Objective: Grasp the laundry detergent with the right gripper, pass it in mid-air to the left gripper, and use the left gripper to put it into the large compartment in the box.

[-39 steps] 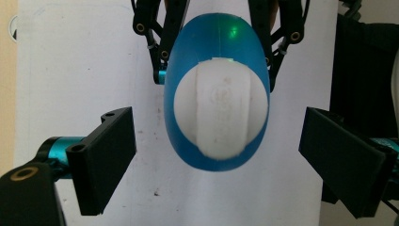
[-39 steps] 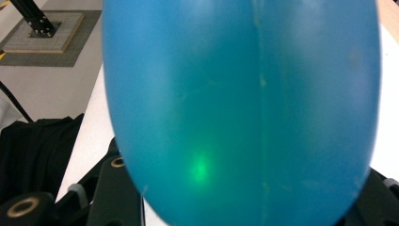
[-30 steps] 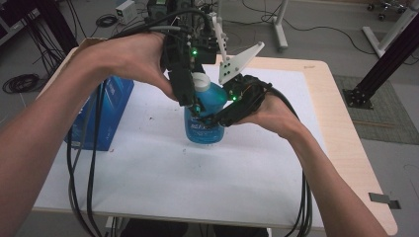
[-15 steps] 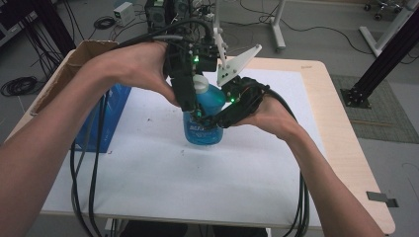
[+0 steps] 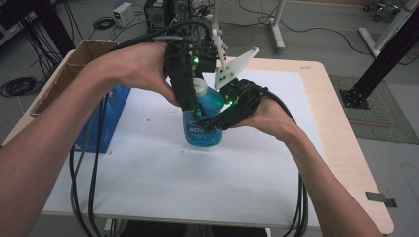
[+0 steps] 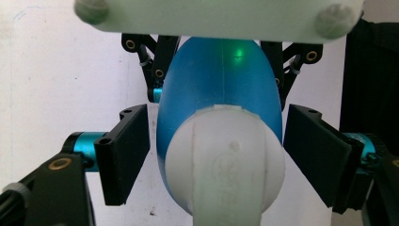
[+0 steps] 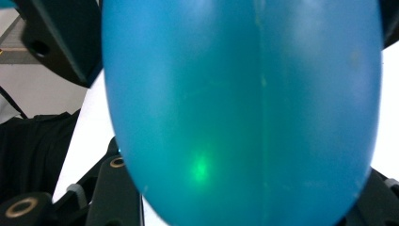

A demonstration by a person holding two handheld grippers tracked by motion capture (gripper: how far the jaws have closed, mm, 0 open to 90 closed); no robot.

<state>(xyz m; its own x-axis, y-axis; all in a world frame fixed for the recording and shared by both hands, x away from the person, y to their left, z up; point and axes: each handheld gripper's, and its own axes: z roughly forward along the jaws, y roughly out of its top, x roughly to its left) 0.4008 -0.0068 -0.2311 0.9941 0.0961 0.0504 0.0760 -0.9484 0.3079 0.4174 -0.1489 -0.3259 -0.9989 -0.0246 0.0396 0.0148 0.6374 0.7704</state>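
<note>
The blue bottle (image 5: 203, 121) is standing mid-table beside the blue box (image 5: 106, 116), the right gripper (image 5: 217, 118) clamping its slick, probably yielding body while the left gripper (image 6: 214, 155), jaws just closing but untouching, is flanking the stiffer white cap (image 6: 226, 160).

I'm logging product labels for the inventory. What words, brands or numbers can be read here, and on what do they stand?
Blue bottle: white print on its front label, too blurred to read.
White cap: faint embossed marks, not legible.
Blue box at the table's left: no readable text.
Nothing else carries writing that can be made out.
</note>
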